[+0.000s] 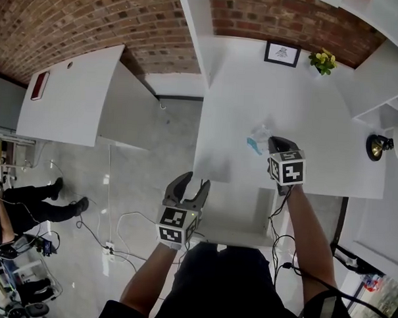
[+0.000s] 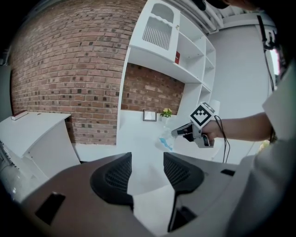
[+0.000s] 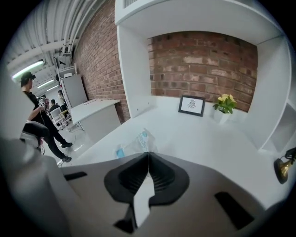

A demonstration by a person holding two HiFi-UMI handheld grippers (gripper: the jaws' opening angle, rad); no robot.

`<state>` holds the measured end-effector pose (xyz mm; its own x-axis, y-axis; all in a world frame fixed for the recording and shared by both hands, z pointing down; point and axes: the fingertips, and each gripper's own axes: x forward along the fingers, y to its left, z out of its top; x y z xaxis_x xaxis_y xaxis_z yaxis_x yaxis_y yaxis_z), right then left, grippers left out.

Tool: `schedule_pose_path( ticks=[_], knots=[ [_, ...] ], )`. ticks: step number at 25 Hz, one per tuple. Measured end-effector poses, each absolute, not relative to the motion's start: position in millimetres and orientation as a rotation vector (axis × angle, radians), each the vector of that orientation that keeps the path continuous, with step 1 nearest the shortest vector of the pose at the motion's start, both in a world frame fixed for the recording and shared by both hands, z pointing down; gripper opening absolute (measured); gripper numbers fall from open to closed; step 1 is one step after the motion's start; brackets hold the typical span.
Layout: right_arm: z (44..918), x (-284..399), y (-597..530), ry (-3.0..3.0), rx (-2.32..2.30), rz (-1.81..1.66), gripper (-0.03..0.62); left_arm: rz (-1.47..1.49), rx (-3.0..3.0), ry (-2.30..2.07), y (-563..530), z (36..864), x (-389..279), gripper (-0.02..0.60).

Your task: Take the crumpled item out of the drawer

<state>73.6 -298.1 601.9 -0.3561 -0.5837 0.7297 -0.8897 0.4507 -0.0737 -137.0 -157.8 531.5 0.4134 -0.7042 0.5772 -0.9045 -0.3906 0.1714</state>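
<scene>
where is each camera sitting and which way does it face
Head view: on the person's head, looking steeply down at the white counter; both forearms, the left tool and the right tool show.
Left gripper view: on the left tool, facing the brick wall and shelves; its own open, empty jaws show, plus the right tool.
Right gripper view: on the right tool, facing the framed picture; its own jaws show, shut on the crumpled wrapper.
Shared: all three show the wrapper and picture.
</scene>
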Motion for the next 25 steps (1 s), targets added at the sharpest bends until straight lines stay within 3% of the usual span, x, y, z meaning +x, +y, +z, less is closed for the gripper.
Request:
schedule_pose_path(
  ticks=[9,13,25],
  knots=[
    [638,70,-330,-2.062,1.192,0.707,0.008,0.605,2.205,-1.347,-179,542,-122,0.212],
    [648,71,-331,-2.1,1.222,0.727,0.13,0.602,2.212,-1.337,-184,546,-116,0.212],
    [555,112,-301,-2.12,1.537,0.534,0.114,0.544,2.338,-1.268,-190,516,-101,0.212]
  ],
)
